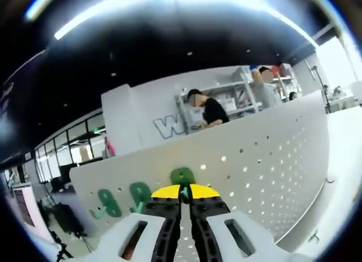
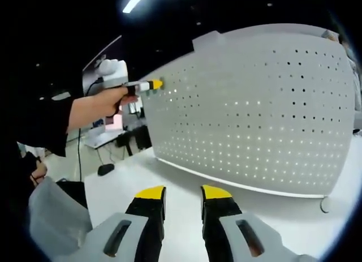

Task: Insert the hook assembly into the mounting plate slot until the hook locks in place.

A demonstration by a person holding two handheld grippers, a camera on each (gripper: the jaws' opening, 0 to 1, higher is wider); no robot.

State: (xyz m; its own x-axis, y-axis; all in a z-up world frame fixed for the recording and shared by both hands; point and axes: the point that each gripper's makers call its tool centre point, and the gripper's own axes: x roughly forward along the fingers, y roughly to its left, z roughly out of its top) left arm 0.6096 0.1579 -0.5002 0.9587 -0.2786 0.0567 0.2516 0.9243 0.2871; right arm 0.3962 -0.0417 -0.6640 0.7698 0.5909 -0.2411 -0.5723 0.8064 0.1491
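White dotted pegboard (image 2: pixel 254 109), 3 green hooks (image 1: pixel 182 177)

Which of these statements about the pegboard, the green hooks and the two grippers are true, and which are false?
1. The left gripper is shut on a green hook at the pegboard. True.
2. The right gripper holds a hook. False: its jaws stand apart with nothing between them.
3. Two more green hooks sit on the pegboard beside the held one. True.
4. The pegboard lies flat on the table. False: it stands upright.
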